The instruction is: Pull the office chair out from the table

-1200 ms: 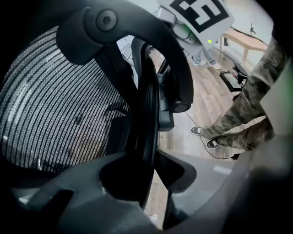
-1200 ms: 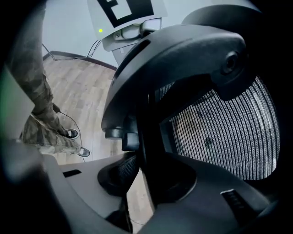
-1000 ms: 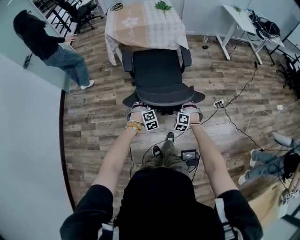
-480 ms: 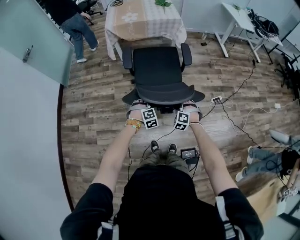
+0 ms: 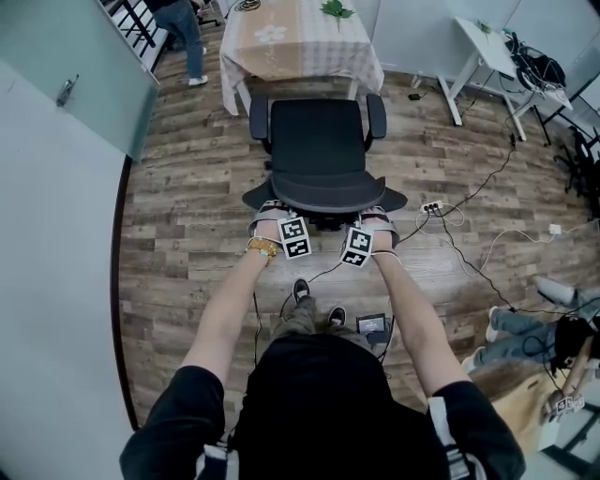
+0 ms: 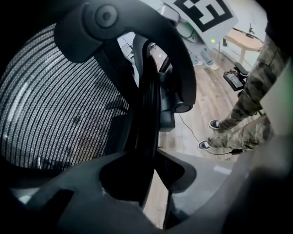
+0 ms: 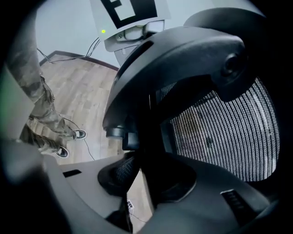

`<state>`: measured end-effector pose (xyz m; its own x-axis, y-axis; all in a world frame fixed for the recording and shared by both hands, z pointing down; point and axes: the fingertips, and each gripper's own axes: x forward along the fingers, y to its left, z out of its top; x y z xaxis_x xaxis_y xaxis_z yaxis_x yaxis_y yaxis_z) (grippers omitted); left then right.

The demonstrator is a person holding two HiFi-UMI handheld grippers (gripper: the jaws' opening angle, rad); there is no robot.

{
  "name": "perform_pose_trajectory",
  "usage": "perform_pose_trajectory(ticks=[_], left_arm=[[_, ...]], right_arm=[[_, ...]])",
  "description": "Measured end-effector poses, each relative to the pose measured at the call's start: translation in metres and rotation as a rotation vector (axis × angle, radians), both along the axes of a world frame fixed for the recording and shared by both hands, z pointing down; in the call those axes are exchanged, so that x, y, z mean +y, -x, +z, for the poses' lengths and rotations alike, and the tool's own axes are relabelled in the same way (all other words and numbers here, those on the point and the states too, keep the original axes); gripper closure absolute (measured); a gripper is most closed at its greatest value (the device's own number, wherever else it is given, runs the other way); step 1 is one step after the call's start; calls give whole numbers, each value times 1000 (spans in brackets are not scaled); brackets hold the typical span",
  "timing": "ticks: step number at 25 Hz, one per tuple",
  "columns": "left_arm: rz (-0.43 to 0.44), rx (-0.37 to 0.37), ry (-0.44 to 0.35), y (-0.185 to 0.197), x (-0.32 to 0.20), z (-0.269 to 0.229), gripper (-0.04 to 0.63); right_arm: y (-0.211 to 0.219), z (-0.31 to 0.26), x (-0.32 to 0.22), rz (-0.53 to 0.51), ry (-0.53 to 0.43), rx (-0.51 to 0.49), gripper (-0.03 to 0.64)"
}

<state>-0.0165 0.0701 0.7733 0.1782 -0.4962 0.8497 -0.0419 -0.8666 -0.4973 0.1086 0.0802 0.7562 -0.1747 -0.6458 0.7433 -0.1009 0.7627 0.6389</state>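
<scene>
The black office chair (image 5: 317,155) stands on the wood floor, its seat toward the cloth-covered table (image 5: 300,47) and a strip of floor between them. Both grippers hold the top of its backrest, one at each corner. My left gripper (image 5: 270,217) is shut on the backrest's left rim (image 6: 147,132), which runs up between the jaws beside the mesh (image 6: 55,105). My right gripper (image 5: 377,221) is shut on the right rim (image 7: 147,155), with mesh (image 7: 229,132) beside it. In the gripper views the left gripper (image 6: 153,167) and the right gripper (image 7: 137,180) press on the dark frame.
A pale partition wall (image 5: 56,187) runs along the left. A power strip (image 5: 433,206) and cables trail over the floor at right. A small black device (image 5: 375,325) lies by my feet. A white desk (image 5: 487,47) stands at back right; a person (image 5: 187,28) stands at back left.
The chair has rolled back from the table together with both grippers, widening the gap of floor. I have stepped backward. The person at the back left has walked farther away.
</scene>
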Motion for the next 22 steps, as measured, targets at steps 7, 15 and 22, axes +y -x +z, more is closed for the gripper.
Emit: perform_pose_trajectory(ticks=[7, 15, 22], left_arm=[[-26, 0, 0, -10, 19, 0, 483], [-49, 4, 3, -24, 37, -1, 483], [-57, 4, -4, -30, 54, 0, 483]], right_arm=[[-10, -1, 16, -41, 4, 1, 517], [-24, -2, 30, -52, 8, 4, 517], [-30, -2, 45, -68, 0, 2, 517]])
